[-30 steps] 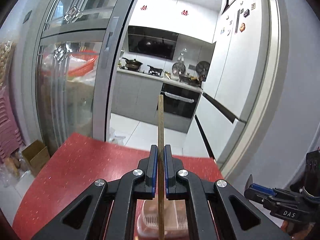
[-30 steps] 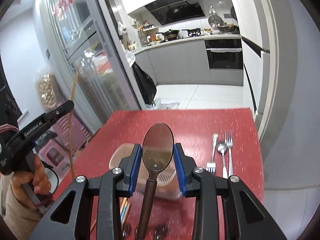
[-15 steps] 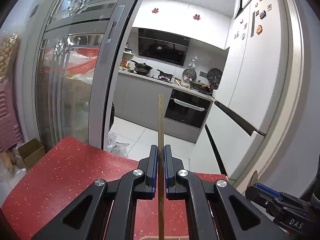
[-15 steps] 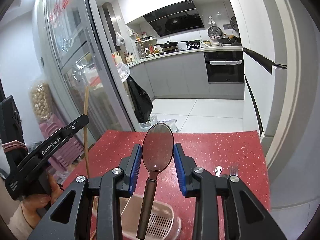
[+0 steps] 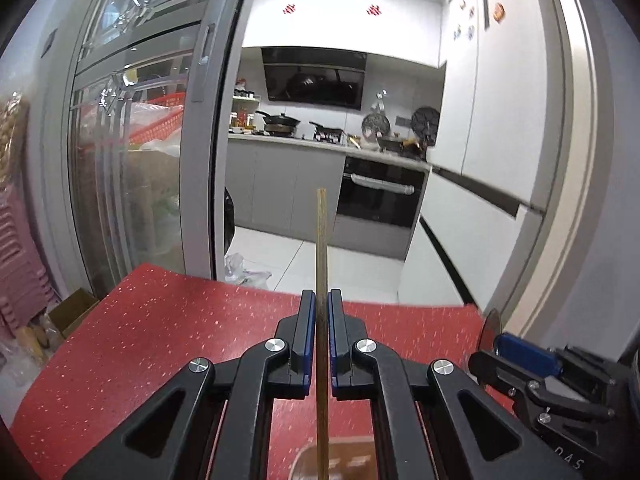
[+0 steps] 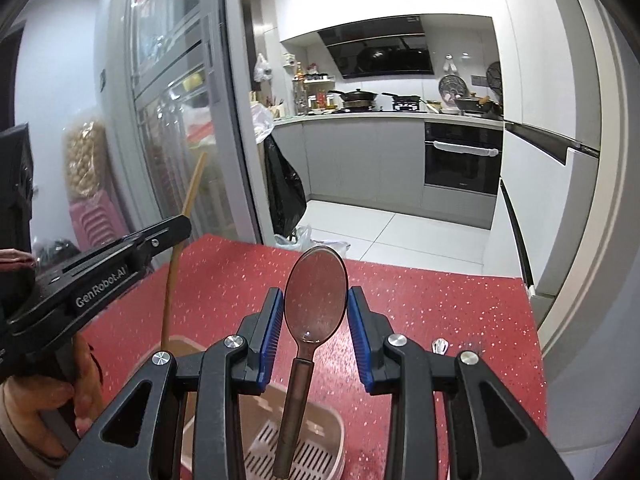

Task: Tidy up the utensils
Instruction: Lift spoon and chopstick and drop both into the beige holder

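Right wrist view: fingers (image 6: 316, 312) clamping upright spoon (image 6: 310, 320).

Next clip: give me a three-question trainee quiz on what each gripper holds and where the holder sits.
1. True or false: the left gripper is shut on a chopstick.
2. What does the right gripper hold: A fork, B spoon, C knife?
3. Fill in: the pink utensil holder stands on the ___ table.
Key: 1 true; 2 B; 3 red.
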`<state>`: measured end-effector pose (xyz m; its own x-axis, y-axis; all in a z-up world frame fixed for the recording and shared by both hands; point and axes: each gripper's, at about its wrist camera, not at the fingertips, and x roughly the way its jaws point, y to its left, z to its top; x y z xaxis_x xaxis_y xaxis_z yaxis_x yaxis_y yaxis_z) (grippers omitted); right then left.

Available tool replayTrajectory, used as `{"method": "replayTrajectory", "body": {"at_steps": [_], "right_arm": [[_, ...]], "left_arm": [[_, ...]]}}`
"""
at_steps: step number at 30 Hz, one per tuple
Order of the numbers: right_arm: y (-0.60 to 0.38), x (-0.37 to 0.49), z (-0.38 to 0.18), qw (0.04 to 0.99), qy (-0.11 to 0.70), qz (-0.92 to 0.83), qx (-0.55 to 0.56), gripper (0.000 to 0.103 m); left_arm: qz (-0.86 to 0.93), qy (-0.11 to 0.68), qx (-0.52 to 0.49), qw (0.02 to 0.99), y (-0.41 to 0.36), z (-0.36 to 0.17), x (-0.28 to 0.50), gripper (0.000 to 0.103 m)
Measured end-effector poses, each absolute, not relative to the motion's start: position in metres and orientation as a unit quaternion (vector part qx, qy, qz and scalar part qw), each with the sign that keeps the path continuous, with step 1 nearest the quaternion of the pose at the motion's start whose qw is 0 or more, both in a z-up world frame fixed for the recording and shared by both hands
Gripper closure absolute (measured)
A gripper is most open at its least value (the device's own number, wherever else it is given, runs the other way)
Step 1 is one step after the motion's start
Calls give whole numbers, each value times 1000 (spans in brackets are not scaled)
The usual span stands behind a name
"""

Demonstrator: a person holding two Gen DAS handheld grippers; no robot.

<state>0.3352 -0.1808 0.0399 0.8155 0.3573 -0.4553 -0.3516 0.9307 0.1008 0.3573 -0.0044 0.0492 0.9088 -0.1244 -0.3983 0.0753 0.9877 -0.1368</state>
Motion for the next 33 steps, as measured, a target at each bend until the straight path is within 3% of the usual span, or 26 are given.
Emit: {"method": "replayTrajectory", "body": {"at_steps": [12, 17, 33], "right_arm": [[-183, 316, 27, 938, 280, 204, -10, 66], [-192, 317, 27, 930, 305, 205, 9, 48], [-220, 273, 42, 928, 308, 197, 70, 47]], "left_arm": [[-40, 238, -36, 970, 1, 34, 327, 73], [-39, 248, -44, 967, 9, 38, 318, 73], [-49, 284, -31, 957, 9, 44, 325, 72]]}}
